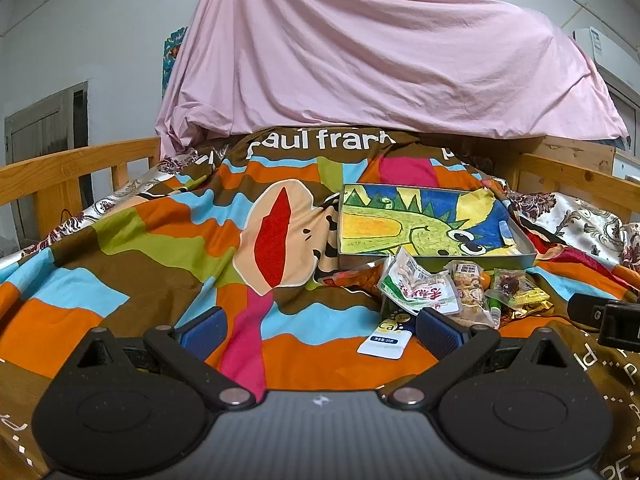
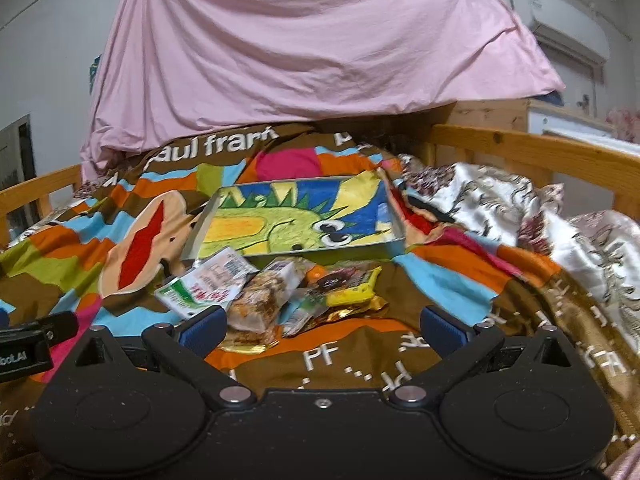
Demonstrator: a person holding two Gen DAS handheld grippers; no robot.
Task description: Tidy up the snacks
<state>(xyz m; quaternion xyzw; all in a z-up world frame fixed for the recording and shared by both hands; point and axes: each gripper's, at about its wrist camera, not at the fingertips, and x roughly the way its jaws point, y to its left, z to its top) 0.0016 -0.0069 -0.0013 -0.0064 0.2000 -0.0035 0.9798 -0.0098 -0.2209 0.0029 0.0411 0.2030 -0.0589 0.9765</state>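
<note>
A pile of snack packets (image 1: 452, 292) lies on the colourful blanket, just in front of a shallow box (image 1: 424, 224) lined with a green dinosaur drawing. The pile holds a green-and-white packet (image 1: 416, 286), a clear nut packet (image 1: 472, 296), a yellow packet (image 1: 520, 292) and a white "Ca" sachet (image 1: 386, 336). My left gripper (image 1: 320, 328) is open and empty, low over the blanket, left of the pile. My right gripper (image 2: 320, 328) is open and empty, just before the pile (image 2: 272, 292), with the box (image 2: 296, 220) behind it.
A pink sheet (image 1: 380, 52) drapes over a mound at the back. Wooden bed rails (image 1: 60, 168) run along both sides (image 2: 540, 152). A floral satin quilt (image 2: 520, 216) lies bunched at the right. The other gripper's body shows at each view's edge (image 1: 608, 316).
</note>
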